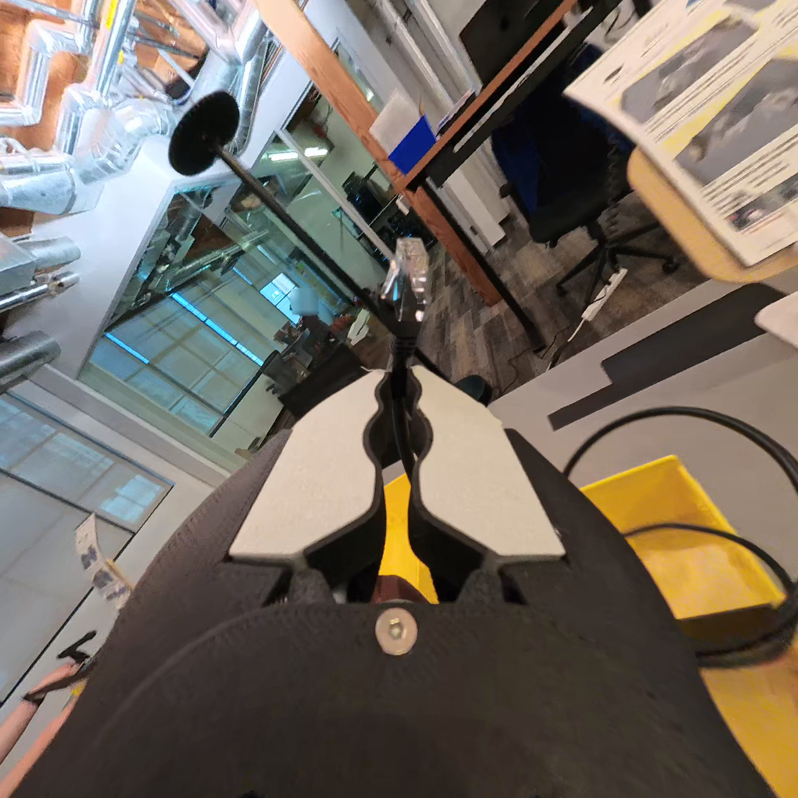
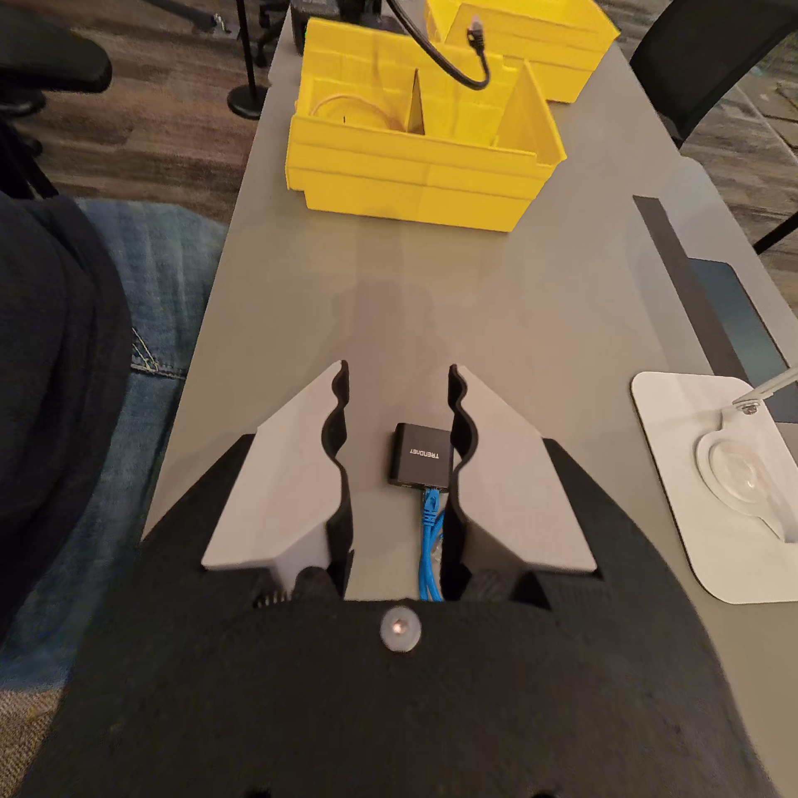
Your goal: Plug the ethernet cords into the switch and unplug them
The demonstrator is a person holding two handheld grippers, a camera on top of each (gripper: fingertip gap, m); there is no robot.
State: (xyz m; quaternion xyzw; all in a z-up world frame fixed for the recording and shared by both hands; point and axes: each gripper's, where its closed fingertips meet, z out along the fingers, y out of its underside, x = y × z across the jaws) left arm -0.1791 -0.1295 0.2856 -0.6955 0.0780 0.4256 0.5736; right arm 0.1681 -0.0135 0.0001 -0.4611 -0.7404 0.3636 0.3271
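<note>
1. Left tool (image 1: 399,375): black body, pale grey finger faces, wavy black inner edges. Clenched on the black ethernet cord (image 1: 400,388) just behind its boot.
2. Black cord's plug (image 1: 408,276): clear plastic, latch tab on its left side, standing straight out past the fingertips in open air, tilted slightly right. A ribbed black boot sits between plug and fingertips.
3. Black cord, slack: runs back between the fingers, then loops to the right of the tool over the grey bench (image 1: 712,388) and across a yellow bin (image 1: 673,539) below and right of the tool.
4. Printed paper (image 1: 712,108): blurred, on a pale rounded surface at upper right, well apart from the tool.
5. Right tool (image 2: 397,367): same make, released, its fingers spread wide and nothing between the tips; held above the bench.
6. Switch (image 2: 421,453): small black box with rounded corners, white lettering on top, lying flat on the bench beneath the gap, nearer the right finger (image 2: 509,475).
7. Blue ethernet cord (image 2: 432,544): bright blue with a moulded boot, plugged into the switch's side facing the tool; runs back toward the tool's base.
8. Divided yellow bin (image 2: 414,172): ahead of the tool; a second yellow bin (image 2: 561,47) lies beyond, with a black cord end dangling above them.
9. White mat (image 2: 673,453): to the tool's right.
</note>
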